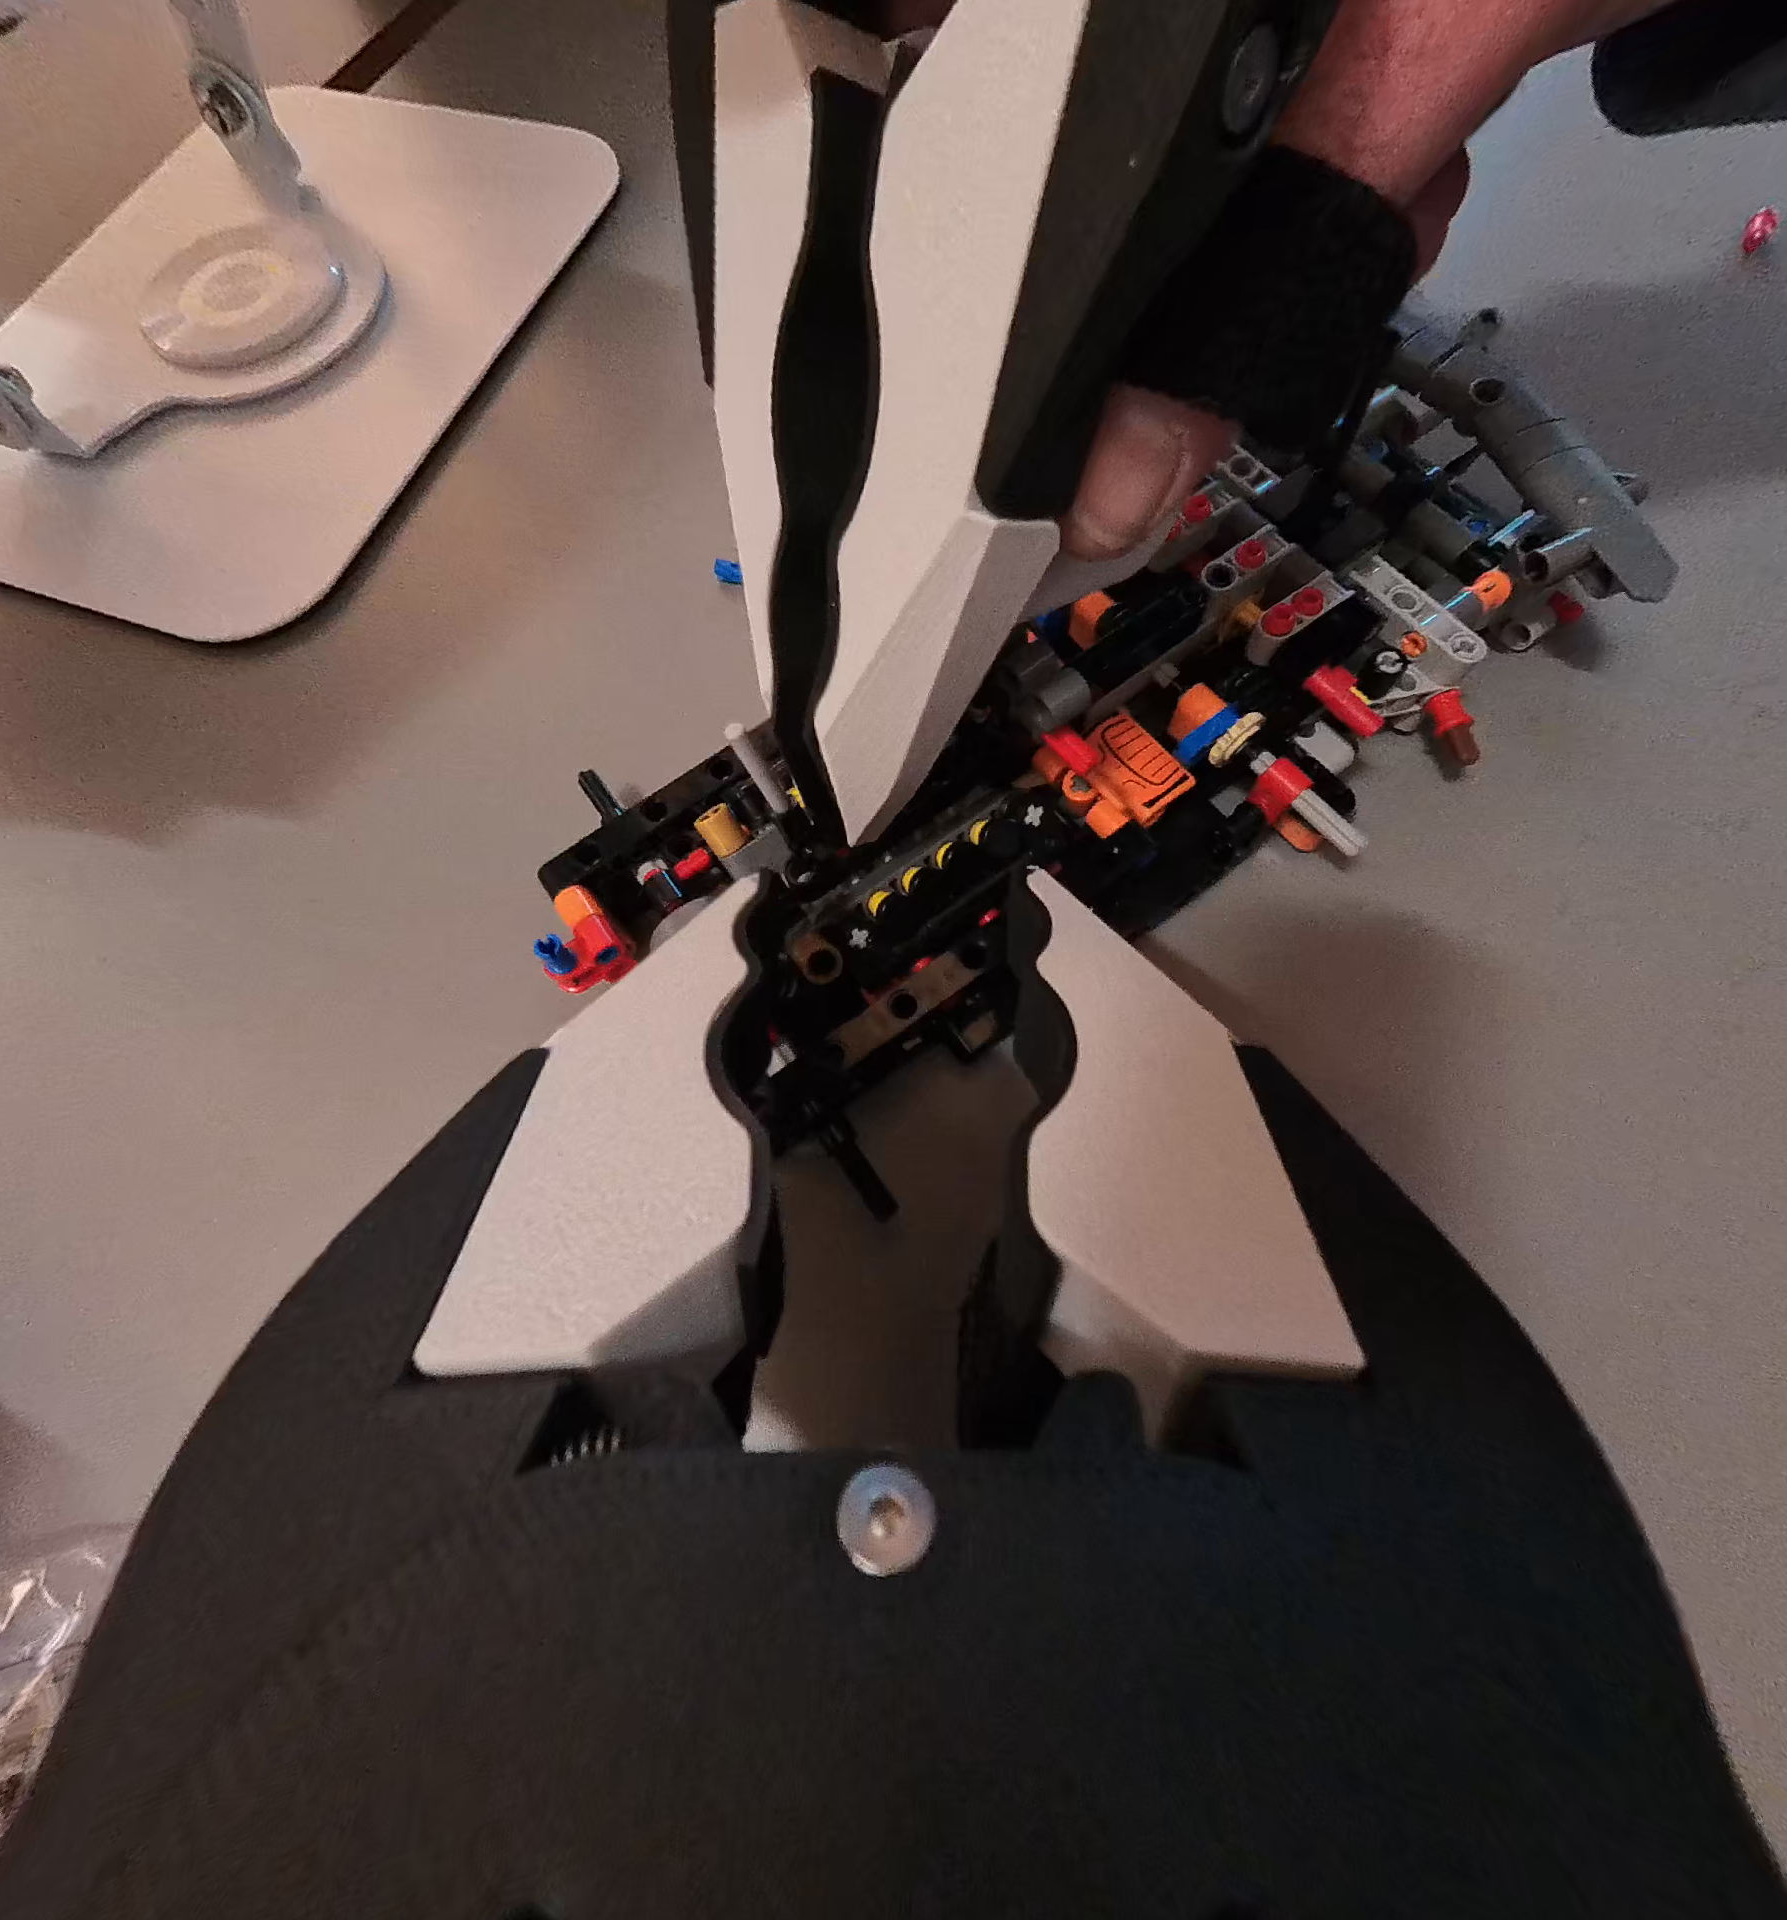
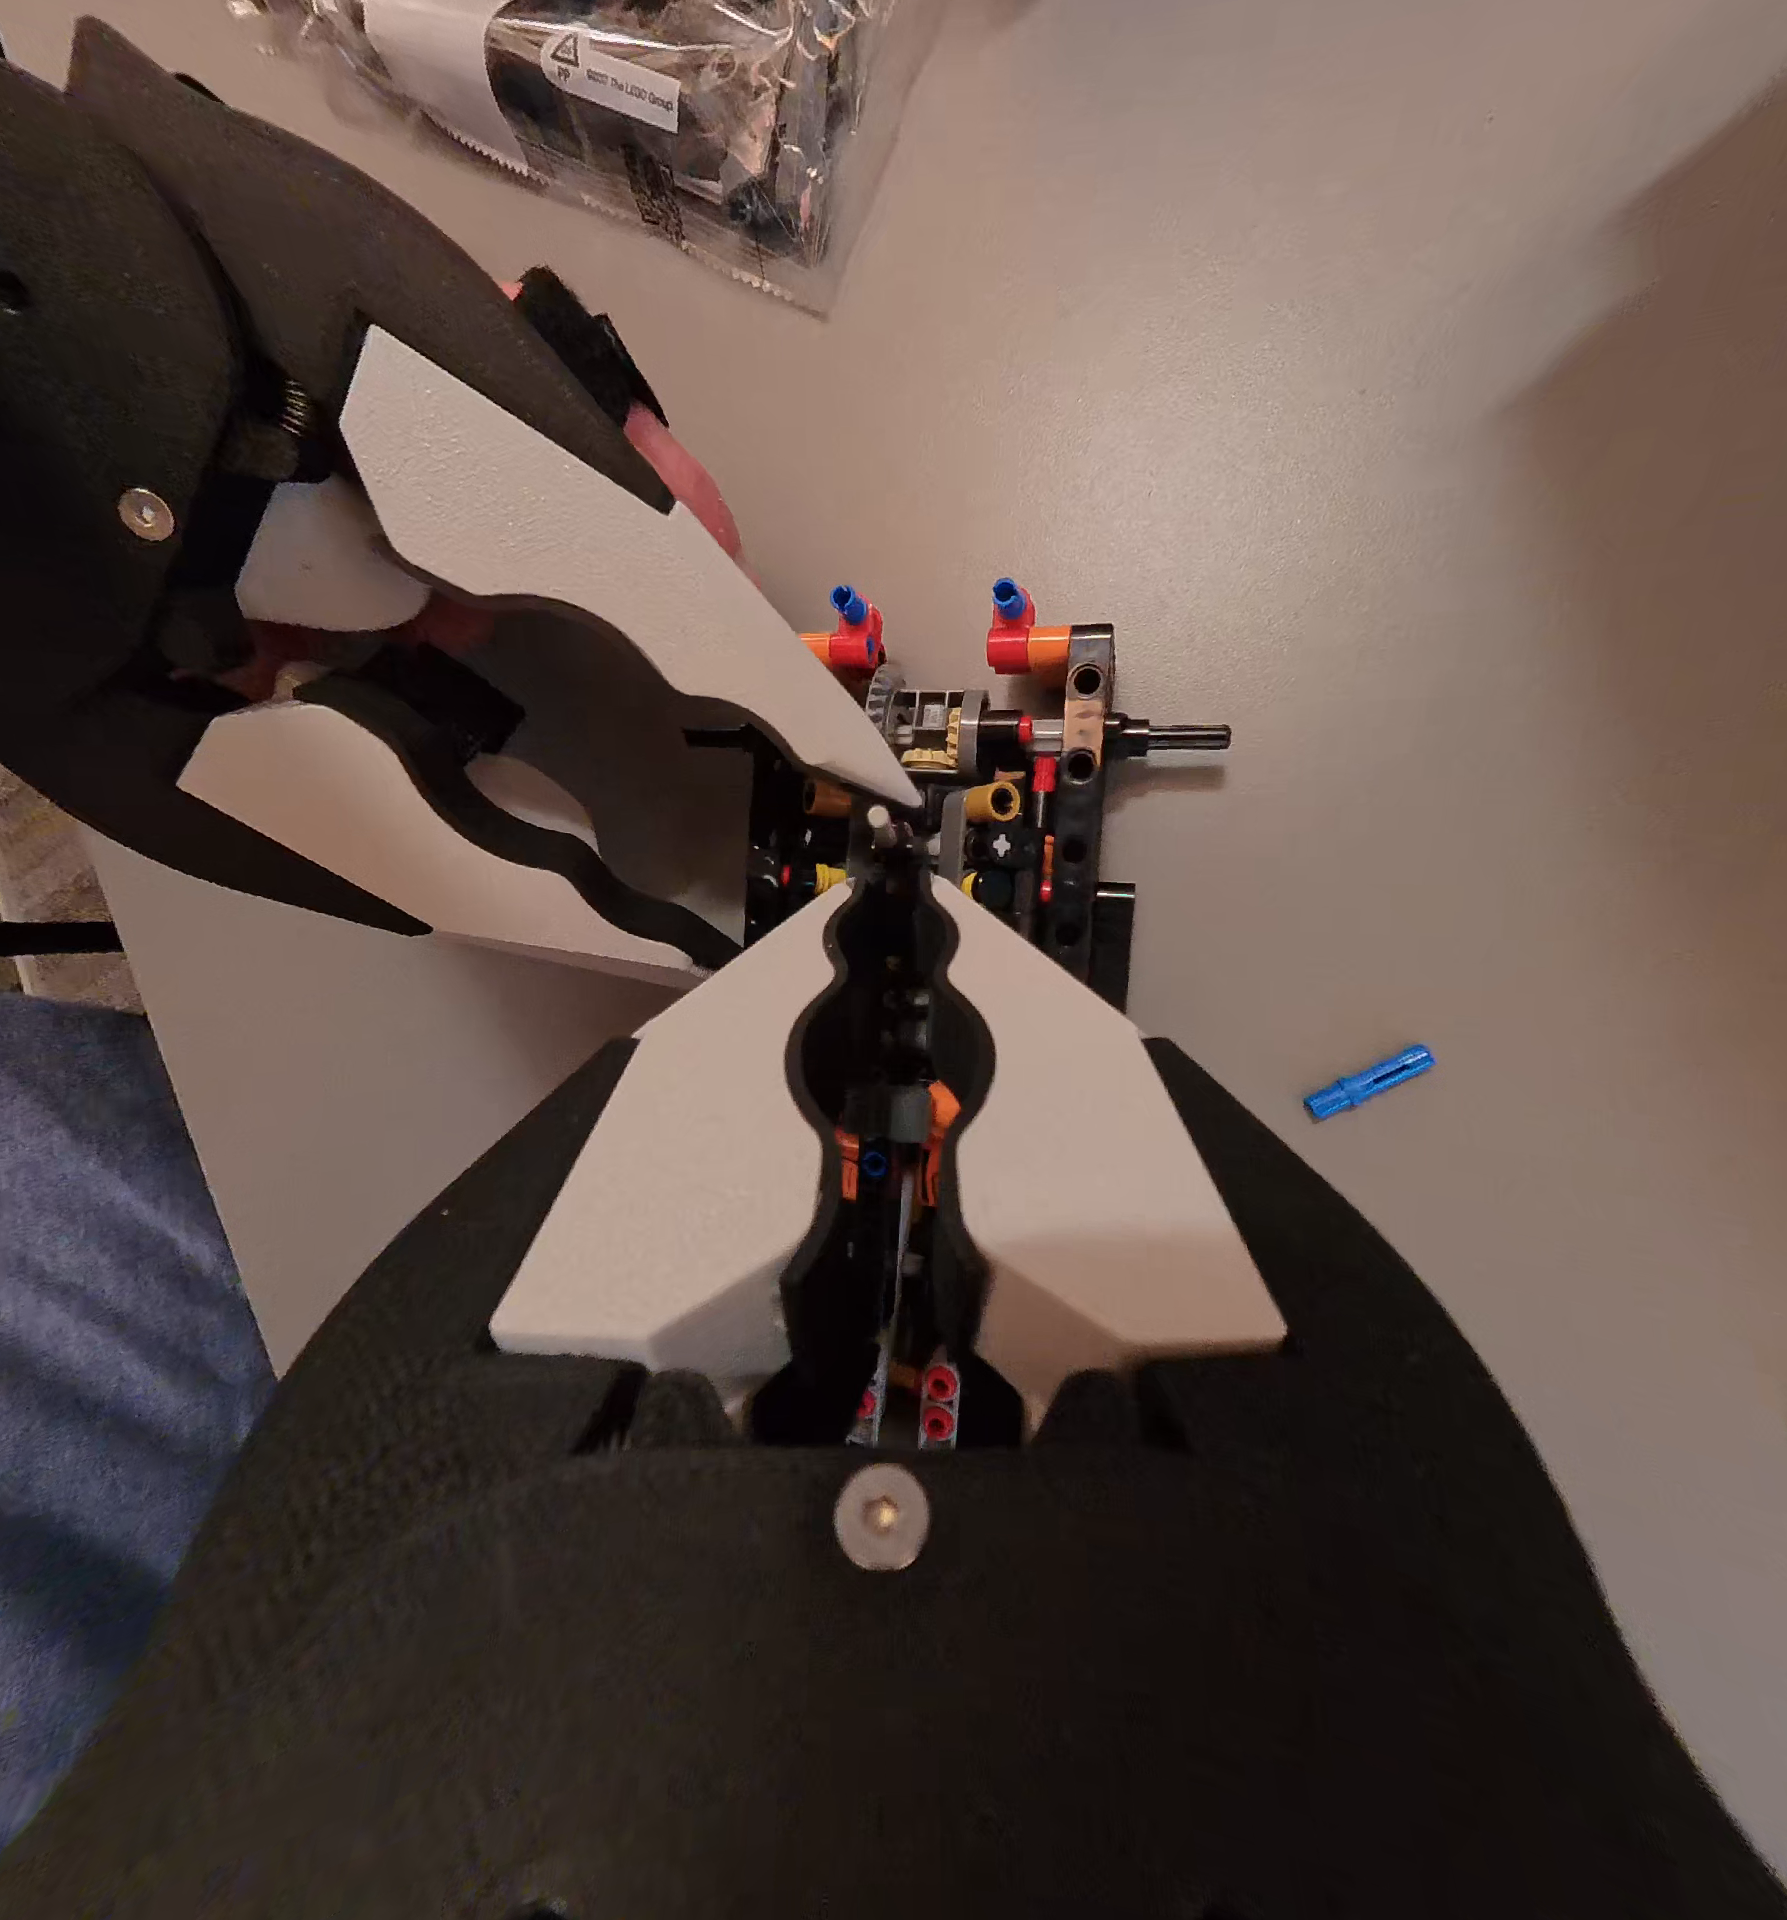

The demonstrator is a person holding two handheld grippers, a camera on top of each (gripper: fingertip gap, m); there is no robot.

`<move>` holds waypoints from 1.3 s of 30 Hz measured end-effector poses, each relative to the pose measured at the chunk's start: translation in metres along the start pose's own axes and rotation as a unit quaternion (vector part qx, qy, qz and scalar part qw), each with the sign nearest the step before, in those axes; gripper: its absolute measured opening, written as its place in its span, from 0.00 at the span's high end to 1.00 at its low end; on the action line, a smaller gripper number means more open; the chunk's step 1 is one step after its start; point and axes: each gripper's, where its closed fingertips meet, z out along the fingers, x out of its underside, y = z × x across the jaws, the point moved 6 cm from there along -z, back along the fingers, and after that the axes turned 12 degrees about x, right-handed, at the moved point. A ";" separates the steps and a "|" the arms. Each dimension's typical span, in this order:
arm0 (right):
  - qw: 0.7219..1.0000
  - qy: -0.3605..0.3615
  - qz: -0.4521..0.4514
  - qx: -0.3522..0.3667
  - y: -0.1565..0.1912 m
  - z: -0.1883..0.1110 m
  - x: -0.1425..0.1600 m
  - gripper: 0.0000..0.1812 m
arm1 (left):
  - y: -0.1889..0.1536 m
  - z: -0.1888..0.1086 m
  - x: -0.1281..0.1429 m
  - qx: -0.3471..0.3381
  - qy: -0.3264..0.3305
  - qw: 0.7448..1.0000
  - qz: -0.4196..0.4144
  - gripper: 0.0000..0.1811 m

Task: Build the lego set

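A long Lego Technic chassis (image 1: 1128,727), black and grey with red, orange, yellow and blue parts, lies on the grey table. My left gripper (image 1: 889,914) is shut on its near black end, with the frame clamped between the two white fingers. My right gripper (image 2: 891,878) comes down from above in the left wrist view (image 1: 816,826). Its tips are nearly together on what looks like a small black pin (image 2: 897,836) at the top of the chassis (image 2: 1065,790), beside a grey axle stub. The left gripper also shows at the upper left of the right wrist view (image 2: 816,878).
A white monitor stand base (image 1: 276,343) sits at the far left. A loose blue pin (image 2: 1367,1081) lies right of the chassis, and a small red piece (image 1: 1760,229) lies farther off. A clear plastic bag of parts (image 2: 640,125) lies beyond. A person's hand (image 1: 1138,478) holds the right gripper. Less than 4 cm separates the two grippers' tips. The loose blue pin (image 2: 1367,1081) is about equally far from each gripper, around 10 cm.
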 end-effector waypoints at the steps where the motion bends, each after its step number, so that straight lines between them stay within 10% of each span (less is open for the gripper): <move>1: 1.000 -0.001 0.000 0.000 0.000 0.000 0.000 0.97 | 0.000 0.000 0.000 0.004 0.002 1.000 -0.005 0.78; 17: 1.000 -0.021 -0.002 -0.006 0.001 -0.002 0.004 0.97 | 0.015 -0.008 -0.004 0.098 0.015 0.992 -0.082 0.83; 39: 0.998 -0.050 0.026 -0.028 -0.007 -0.005 0.014 0.97 | 0.035 -0.005 -0.013 0.164 0.115 0.955 0.217 0.98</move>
